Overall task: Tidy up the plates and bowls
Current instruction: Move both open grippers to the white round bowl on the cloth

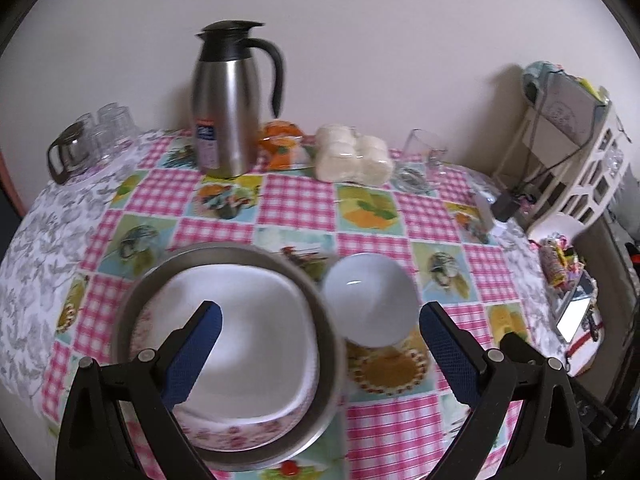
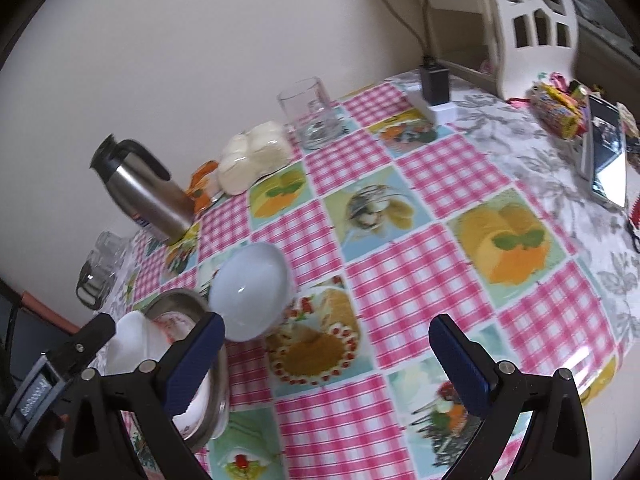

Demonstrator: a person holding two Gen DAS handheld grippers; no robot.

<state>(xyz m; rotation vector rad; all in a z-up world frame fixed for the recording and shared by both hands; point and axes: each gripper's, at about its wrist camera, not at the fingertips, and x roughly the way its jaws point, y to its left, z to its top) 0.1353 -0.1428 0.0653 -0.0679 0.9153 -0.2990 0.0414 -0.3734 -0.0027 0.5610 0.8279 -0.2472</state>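
A round steel tray [image 1: 132, 312] holds a floral-rimmed plate [image 1: 224, 434] with a white square plate [image 1: 256, 340] on top. Just right of the tray a white bowl [image 1: 370, 300] stands on the checked tablecloth. My left gripper [image 1: 320, 344] hovers open above the tray's right side and the bowl, holding nothing. In the right wrist view the same bowl [image 2: 250, 294] sits beside the steel tray [image 2: 218, 392] at lower left. My right gripper [image 2: 326, 354] is open over the cloth to the right of the bowl, with its left finger [image 2: 196, 360] over the tray. The other gripper's body [image 2: 60, 364] shows at far left.
A steel thermos jug [image 1: 228, 100], wrapped white rolls [image 1: 352, 156], an orange packet [image 1: 280, 142] and a clear glass [image 1: 424, 150] line the back by the wall. Glass jars [image 1: 92, 140] stand far left. A white chair [image 2: 532, 20], charger [image 2: 434, 84], phone [image 2: 608, 160] and snack packet [image 2: 558, 110] lie right.
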